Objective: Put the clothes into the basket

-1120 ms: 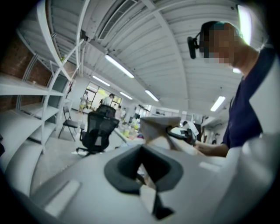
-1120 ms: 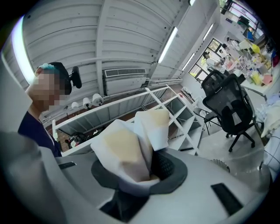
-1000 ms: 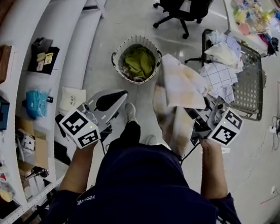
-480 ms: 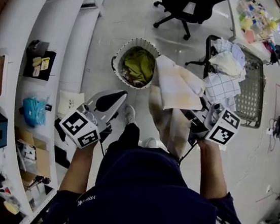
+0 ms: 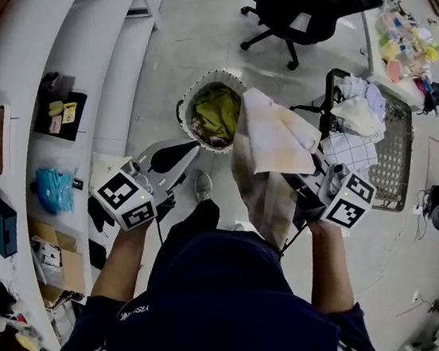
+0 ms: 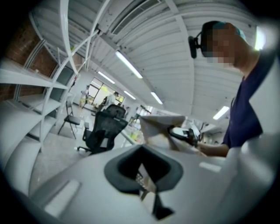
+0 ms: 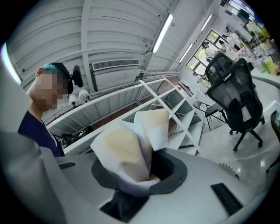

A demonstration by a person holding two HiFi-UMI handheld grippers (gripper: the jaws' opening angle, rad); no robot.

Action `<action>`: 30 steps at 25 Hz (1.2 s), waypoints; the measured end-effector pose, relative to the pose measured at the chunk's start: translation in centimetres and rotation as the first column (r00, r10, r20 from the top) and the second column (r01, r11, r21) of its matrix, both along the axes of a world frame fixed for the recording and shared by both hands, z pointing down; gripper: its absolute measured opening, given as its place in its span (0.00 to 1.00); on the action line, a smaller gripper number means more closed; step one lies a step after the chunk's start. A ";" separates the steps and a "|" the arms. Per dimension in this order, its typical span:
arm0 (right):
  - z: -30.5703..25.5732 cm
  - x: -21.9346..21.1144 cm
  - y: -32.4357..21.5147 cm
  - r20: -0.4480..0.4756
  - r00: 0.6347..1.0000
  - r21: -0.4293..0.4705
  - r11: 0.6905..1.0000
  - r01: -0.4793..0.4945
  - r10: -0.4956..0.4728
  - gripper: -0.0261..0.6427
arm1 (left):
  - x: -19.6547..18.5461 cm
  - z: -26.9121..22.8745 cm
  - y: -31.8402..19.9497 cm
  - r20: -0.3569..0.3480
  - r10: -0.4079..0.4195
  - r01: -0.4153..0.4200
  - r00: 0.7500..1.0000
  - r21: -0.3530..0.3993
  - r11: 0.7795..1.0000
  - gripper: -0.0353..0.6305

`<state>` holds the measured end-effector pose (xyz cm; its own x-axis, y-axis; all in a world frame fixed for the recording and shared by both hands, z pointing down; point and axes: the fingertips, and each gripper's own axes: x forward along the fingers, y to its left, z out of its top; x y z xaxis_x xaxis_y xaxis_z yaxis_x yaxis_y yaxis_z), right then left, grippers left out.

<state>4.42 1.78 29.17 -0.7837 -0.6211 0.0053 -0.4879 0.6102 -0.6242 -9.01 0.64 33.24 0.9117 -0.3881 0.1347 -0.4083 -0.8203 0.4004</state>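
Observation:
A round white basket [image 5: 191,95] stands on the floor ahead, with green clothes [image 5: 216,110] inside. My right gripper [image 5: 307,192] is shut on a cream and white cloth [image 5: 275,146], which hangs in the air just right of the basket. In the right gripper view the cloth [image 7: 127,151] bunches up out of the right gripper [image 7: 140,179]. My left gripper [image 5: 169,164] is held level near the basket's near side with nothing visible in it. In the left gripper view the left gripper [image 6: 146,183] shows only a dark mouth, and the cloth [image 6: 157,124] appears beyond it.
A wire rack [image 5: 391,153] with several more clothes [image 5: 357,108] stands to the right. A black office chair [image 5: 305,13] is beyond the basket. White shelves [image 5: 11,175] with boxes run along the left. The person's shoe [image 5: 202,184] is on the floor below.
Both grippers and the held cloth have moved toward the basket, which now sits nearer in the head view. The grip on the cloth is unchanged.

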 end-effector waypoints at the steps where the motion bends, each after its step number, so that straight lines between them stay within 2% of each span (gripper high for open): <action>1: -0.2 -0.3 -0.6 0.000 1.000 0.003 1.000 -0.002 0.002 0.22 | -0.2 -0.2 -0.7 -0.003 0.005 -0.005 1.000 0.002 1.000 0.06; 12: -0.9 -2.7 -6.1 -0.014 1.000 0.008 1.000 -0.028 0.028 0.22 | -1.7 -0.4 -6.8 -0.017 0.063 -0.063 0.998 0.008 0.998 0.06; 22: 0.6 -3.7 -9.6 -0.021 0.999 -0.023 0.999 -0.029 0.028 0.22 | -3.1 0.9 -9.4 -0.006 0.051 -0.052 0.999 -0.017 0.999 0.06; 30: 2.5 -3.4 -12.3 0.003 1.000 -0.065 0.998 -0.017 0.018 0.22 | -2.4 2.0 -10.4 0.025 0.039 -0.038 0.999 -0.040 0.998 0.06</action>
<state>1.04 -10.51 31.71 -0.7727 -0.6332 0.0433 -0.4956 0.5593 -0.6646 -11.44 -9.76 35.28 0.9219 -0.3466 0.1730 -0.3873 -0.8196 0.4223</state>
